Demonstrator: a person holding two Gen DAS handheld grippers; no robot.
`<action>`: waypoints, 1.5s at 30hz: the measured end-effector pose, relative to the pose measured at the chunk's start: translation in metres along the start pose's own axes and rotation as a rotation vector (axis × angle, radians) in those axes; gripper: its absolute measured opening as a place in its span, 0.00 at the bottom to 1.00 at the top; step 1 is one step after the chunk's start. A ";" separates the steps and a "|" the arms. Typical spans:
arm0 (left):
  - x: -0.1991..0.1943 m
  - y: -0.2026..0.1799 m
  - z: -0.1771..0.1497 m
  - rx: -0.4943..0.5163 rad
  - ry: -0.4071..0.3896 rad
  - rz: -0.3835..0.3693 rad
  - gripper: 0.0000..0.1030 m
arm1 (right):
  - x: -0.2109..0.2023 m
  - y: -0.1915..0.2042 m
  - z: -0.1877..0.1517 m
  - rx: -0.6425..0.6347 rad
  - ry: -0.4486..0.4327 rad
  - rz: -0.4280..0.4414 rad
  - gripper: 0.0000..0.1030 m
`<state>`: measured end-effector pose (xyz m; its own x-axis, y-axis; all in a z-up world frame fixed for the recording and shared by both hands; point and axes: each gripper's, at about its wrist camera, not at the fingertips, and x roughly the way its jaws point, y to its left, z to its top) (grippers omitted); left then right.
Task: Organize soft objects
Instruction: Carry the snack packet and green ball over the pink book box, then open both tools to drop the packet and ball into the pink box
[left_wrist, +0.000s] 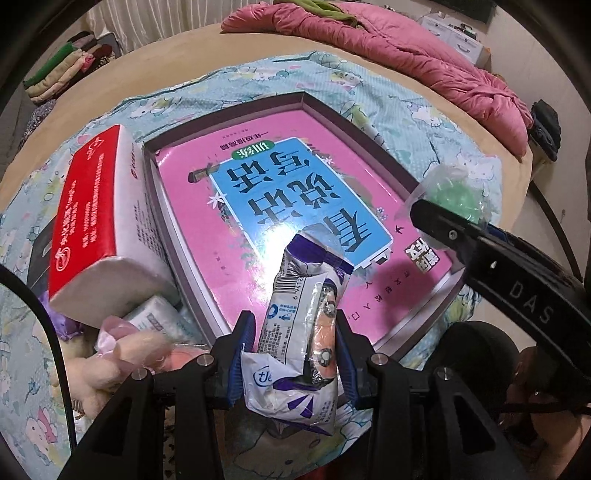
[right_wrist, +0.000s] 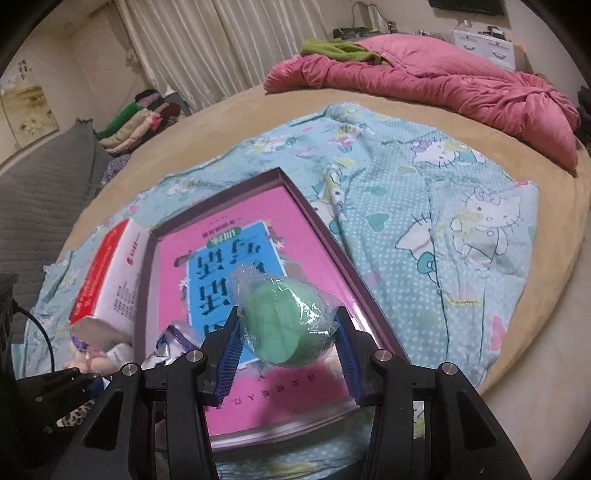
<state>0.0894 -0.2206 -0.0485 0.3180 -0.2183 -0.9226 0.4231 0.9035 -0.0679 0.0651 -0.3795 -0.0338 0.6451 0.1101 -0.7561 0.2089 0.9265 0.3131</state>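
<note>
My left gripper (left_wrist: 295, 343) is shut on a white and purple tissue packet (left_wrist: 301, 325), held just above the near edge of a shallow purple box (left_wrist: 317, 101). Inside the box lies a pink book (left_wrist: 258, 173). My right gripper (right_wrist: 288, 332) is shut on a green soft ball wrapped in clear plastic (right_wrist: 284, 321), held over the box's near right part. In the left wrist view that ball (left_wrist: 456, 197) shows at the right, beyond the right gripper's black finger (left_wrist: 443, 225). The tissue packet (right_wrist: 177, 338) peeks in at the lower left of the right wrist view.
A red and white tissue pack (left_wrist: 96, 218) leans on the box's left side. A plush toy (left_wrist: 110, 362) and a small packet (left_wrist: 159, 317) lie below it. All sits on a blue cartoon-print sheet (right_wrist: 443, 206) on a bed, with a pink quilt (right_wrist: 443, 81) at the back.
</note>
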 end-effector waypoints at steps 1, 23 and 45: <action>0.001 -0.001 0.000 0.001 0.002 -0.003 0.41 | 0.003 -0.001 0.000 0.001 0.010 -0.006 0.48; 0.013 -0.004 -0.001 0.007 0.044 -0.007 0.47 | 0.016 -0.008 -0.010 0.029 0.107 -0.049 0.53; -0.022 0.008 -0.001 -0.013 -0.046 0.001 0.73 | -0.006 -0.018 -0.006 0.096 0.009 -0.039 0.76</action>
<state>0.0850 -0.2081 -0.0286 0.3570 -0.2338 -0.9044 0.4116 0.9085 -0.0724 0.0526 -0.3943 -0.0381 0.6289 0.0783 -0.7735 0.3036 0.8912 0.3370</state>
